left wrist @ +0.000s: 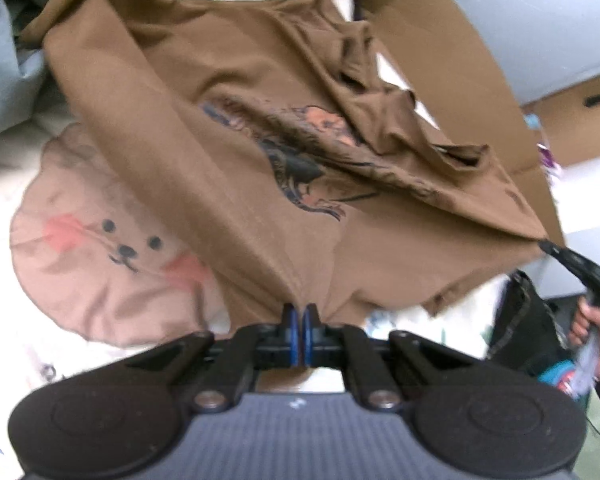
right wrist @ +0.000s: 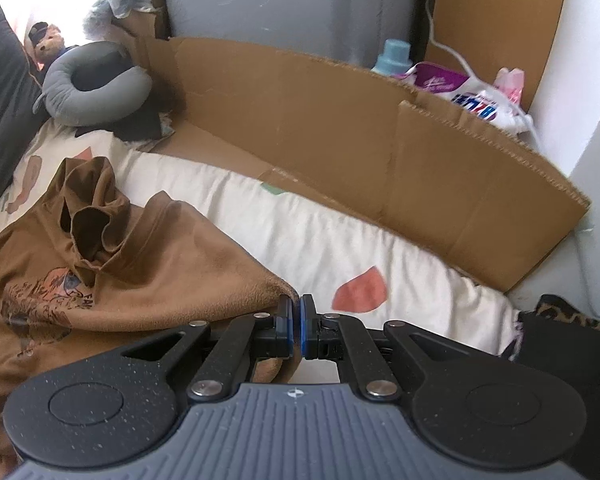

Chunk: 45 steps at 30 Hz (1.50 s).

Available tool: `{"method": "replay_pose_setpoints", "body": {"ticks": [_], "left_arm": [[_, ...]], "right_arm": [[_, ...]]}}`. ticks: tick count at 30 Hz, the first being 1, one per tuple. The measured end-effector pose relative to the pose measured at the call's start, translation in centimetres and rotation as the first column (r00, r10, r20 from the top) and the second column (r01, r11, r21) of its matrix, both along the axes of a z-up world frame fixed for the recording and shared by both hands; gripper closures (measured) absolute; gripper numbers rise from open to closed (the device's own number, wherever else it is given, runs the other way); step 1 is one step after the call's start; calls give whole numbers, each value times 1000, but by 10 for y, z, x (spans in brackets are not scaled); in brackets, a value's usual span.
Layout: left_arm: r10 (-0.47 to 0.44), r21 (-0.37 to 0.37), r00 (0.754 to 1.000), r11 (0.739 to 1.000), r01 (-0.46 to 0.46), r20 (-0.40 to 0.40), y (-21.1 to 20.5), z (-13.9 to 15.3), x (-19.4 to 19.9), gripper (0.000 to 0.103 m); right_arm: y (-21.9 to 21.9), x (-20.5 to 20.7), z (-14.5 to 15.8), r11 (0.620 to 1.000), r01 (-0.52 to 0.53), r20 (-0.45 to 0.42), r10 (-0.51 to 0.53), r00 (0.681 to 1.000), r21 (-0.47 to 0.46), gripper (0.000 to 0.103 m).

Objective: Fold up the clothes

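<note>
STEP: hem lifted to begin a fold, judged | LEFT: left gripper [left wrist: 300, 312] pinched tight on brown t-shirt [left wrist: 236, 120] edge | RIGHT: right gripper [right wrist: 296, 312] clamped on shirt corner | NEXT: likely carry both corners over together, evenly | SURFACE: cream bedsheet [right wrist: 300, 232], cardboard sheet [right wrist: 340, 120] against wall, neck pillow [right wrist: 96, 88] beyond.

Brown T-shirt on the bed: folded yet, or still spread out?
Spread, not folded. The brown T-shirt lies open with its print showing, one sleeve bunched, its hem pinched by the left gripper and the right gripper.
</note>
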<state>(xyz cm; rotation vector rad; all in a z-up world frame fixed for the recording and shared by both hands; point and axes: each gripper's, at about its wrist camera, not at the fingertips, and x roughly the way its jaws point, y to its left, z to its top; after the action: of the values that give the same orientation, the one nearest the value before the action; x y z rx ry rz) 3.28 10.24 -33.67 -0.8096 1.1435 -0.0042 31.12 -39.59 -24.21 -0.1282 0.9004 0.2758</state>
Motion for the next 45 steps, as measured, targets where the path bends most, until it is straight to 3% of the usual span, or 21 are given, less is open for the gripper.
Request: {"method": "replay_pose_setpoints", "body": {"ticks": [12,16,18,19,20,22,28,32,41,45], "left_arm": [[-124,-78,991,989,128,58,-29,49,-36,100],[-159,-109,986,981,163,42,-42,45,-46,99],[-175,-123,984,977,177,24,-45,43,-48,91],[-183,-121,983,976,184,18,-45,43,-49,80],[-188,-105,982,976,189,12,-44,45,-49,65],[-191,-67,982,979,191,5,-40,46,-49,46],[-176,105,984,979,175,4,-5,51,-26,38],[-126,157,992,980,125,-4,18,47,-9,34],[-105,348,994,931,105,-21,61,20,26,28],[-100,390,995,916,96,-10,81,2,48,28]], "right_arm": [[-33,-6,37,997,63,46,-61,997,-37,102],[-46,-9,43,995,85,56,-83,995,-45,102],[-52,-10,42,994,95,53,-93,994,-46,102],[-56,-10,41,994,100,52,-98,994,-47,102],[-59,-10,40,993,105,50,-102,993,-47,102],[-64,-10,37,992,112,47,-110,993,-50,102],[-66,-4,17,991,118,38,-116,992,-58,102],[-65,-1,8,991,117,34,-115,993,-69,102],[-62,8,-10,986,127,13,-127,992,-105,102],[-58,9,-16,983,138,5,-139,990,-121,102]]}}
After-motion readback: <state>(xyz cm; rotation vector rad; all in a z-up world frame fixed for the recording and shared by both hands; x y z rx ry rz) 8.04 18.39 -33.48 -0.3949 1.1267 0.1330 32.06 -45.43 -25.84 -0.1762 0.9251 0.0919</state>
